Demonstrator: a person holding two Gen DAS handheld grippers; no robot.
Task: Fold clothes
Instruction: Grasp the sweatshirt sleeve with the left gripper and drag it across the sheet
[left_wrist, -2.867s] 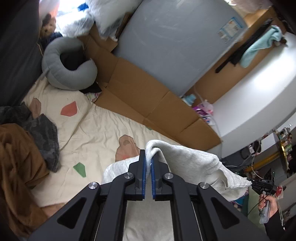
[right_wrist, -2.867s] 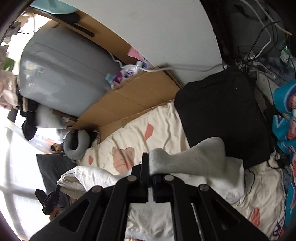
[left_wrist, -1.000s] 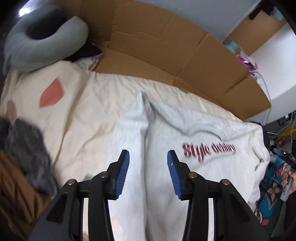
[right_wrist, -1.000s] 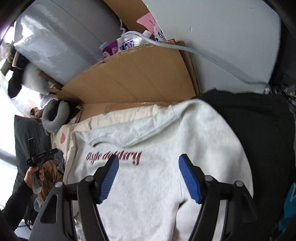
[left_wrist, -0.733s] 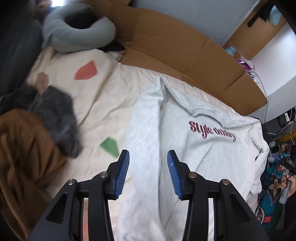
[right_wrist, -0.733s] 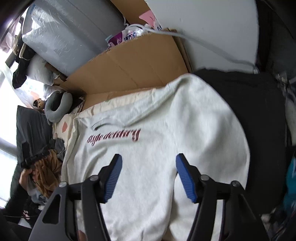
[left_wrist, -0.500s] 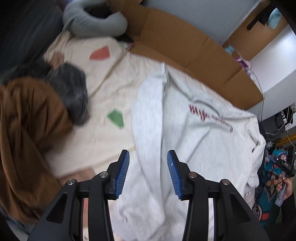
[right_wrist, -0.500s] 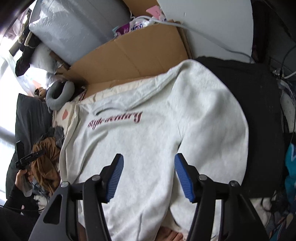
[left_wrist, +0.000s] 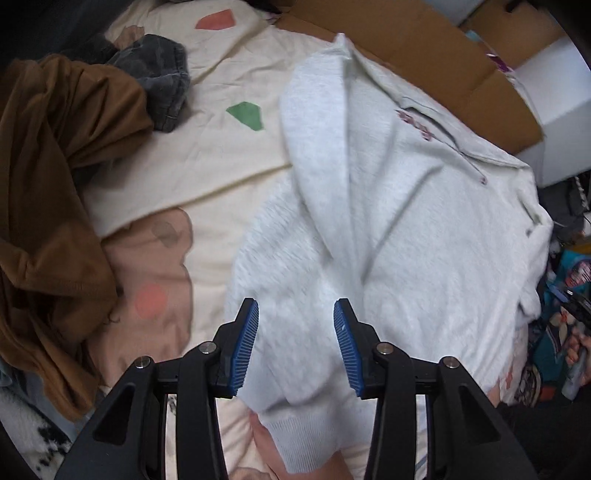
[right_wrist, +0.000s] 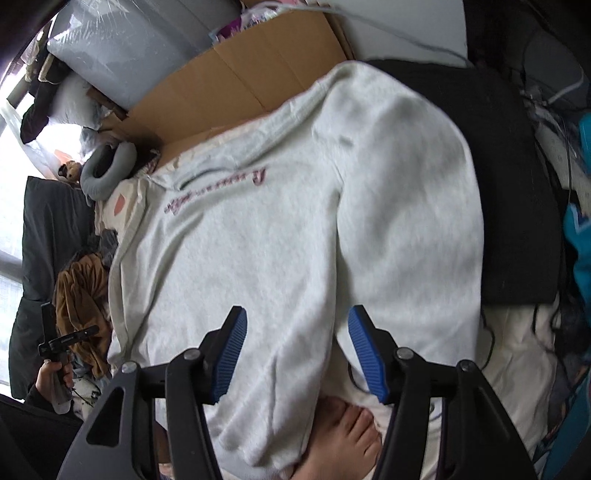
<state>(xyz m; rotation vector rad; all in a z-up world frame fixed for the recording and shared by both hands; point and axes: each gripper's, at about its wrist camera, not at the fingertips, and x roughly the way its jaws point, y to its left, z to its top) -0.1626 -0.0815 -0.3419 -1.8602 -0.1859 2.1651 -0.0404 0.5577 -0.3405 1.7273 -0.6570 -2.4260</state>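
Both grippers' jaws stand apart, empty, above the grey sweatshirt (left_wrist: 406, 229) spread flat.

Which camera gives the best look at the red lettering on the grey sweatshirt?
The right wrist view. There the red lettering runs across the chest of the grey sweatshirt nearly whole, though blurred and unreadable. The left wrist view shows only a short, foreshortened piece of it near the collar, past the raised sleeve fold.

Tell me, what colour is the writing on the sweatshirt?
Dark red lettering on the light grey sweatshirt; right wrist view.
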